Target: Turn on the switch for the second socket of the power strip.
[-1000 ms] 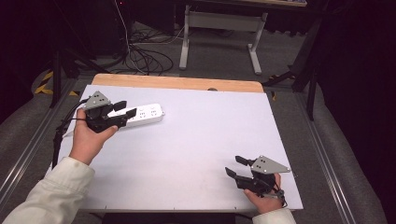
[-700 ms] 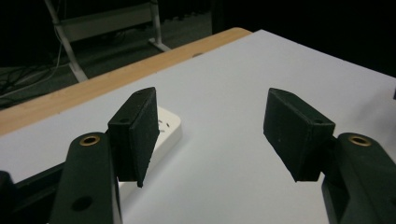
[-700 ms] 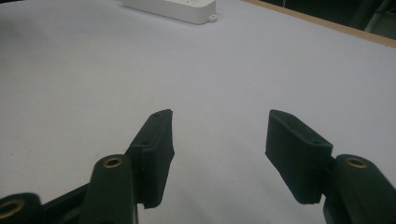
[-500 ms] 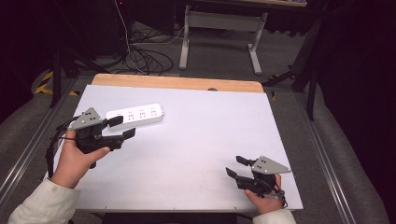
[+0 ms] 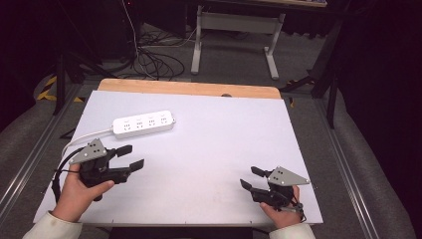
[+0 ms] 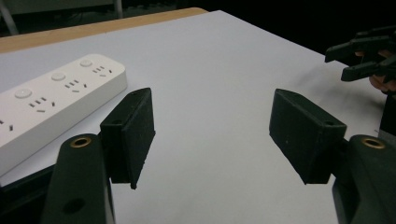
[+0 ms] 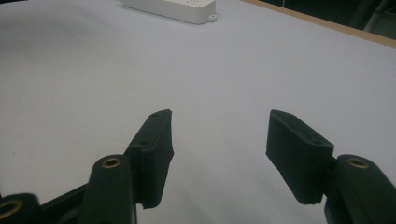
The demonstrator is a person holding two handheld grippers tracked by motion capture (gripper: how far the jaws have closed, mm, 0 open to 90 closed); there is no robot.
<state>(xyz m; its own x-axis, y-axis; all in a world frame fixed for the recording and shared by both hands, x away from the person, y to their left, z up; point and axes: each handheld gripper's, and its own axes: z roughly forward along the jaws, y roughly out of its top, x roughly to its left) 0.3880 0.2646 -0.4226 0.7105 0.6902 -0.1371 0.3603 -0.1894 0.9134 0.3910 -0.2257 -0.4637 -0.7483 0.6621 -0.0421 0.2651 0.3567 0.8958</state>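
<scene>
Since the white power strip lies at the far left of the counter, the left tool is the nearer of the two; the right tool sits well apart at the near right. Relative to the left tool, the strip lies farther away and slightly right, its long axis running left to right with the cord leaving its left end. Both tools stand wide open and hold nothing.

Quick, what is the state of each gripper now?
Left gripper: open, holding nothing, near the power strip.
Right gripper: open, holding nothing.
</scene>
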